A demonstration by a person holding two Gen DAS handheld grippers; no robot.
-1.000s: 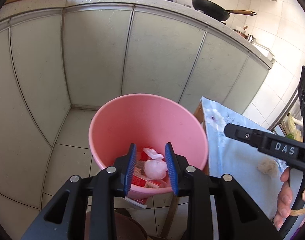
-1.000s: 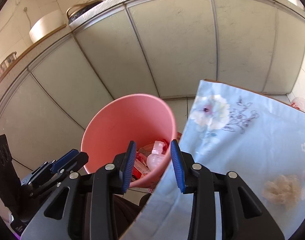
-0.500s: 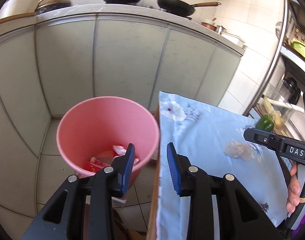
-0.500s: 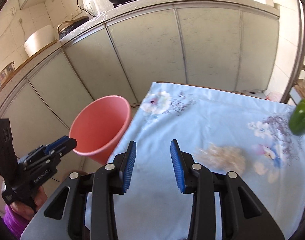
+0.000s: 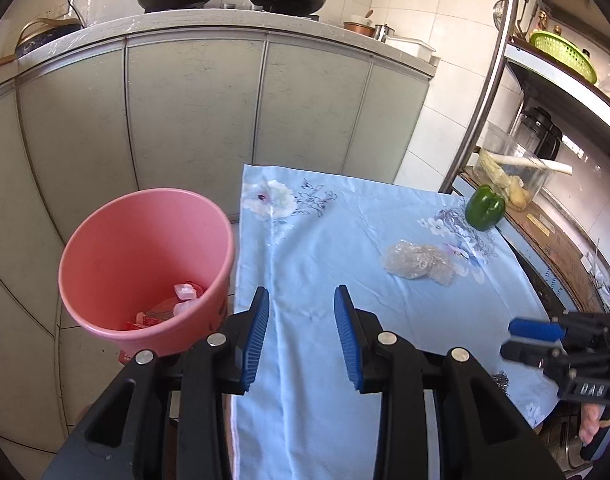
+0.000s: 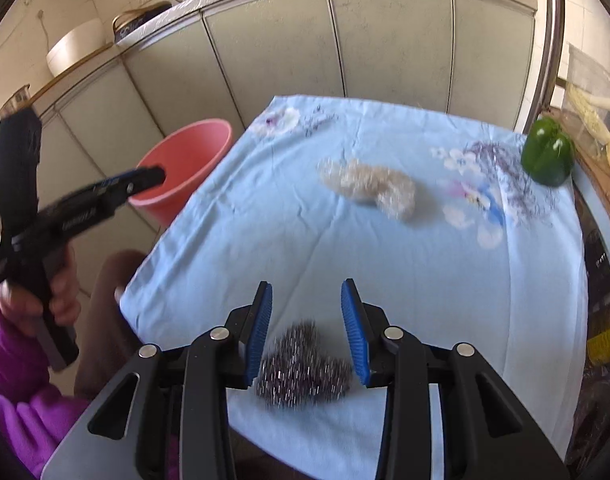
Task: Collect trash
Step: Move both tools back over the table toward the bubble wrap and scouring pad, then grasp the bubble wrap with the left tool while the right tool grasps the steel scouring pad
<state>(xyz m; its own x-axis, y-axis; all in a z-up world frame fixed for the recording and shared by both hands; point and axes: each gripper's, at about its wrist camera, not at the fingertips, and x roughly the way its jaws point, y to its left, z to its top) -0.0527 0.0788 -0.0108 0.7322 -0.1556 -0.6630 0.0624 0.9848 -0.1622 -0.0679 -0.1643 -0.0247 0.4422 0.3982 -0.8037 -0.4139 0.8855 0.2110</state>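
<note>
A pink bin (image 5: 145, 268) stands on the floor left of the table and holds red and white trash (image 5: 181, 300); it also shows in the right wrist view (image 6: 181, 164). A crumpled clear plastic wad (image 5: 417, 262) lies on the blue floral cloth (image 5: 345, 272), also seen in the right wrist view (image 6: 369, 186). A steel wool scourer (image 6: 305, 364) lies on the cloth between my right gripper's open fingers. My left gripper (image 5: 301, 336) is open and empty over the table's left edge. My right gripper (image 6: 307, 330) is open over the table's near edge.
A green bell pepper (image 5: 485, 208) sits at the table's far right corner. Grey cabinets (image 5: 225, 120) with pans on the counter stand behind. A shelf rack (image 5: 545, 140) with a clear container stands at the right.
Both grippers have pulled back from over the pink bin toward the table. The plastic wad, pepper and scourer have come into view. Both stay open.
</note>
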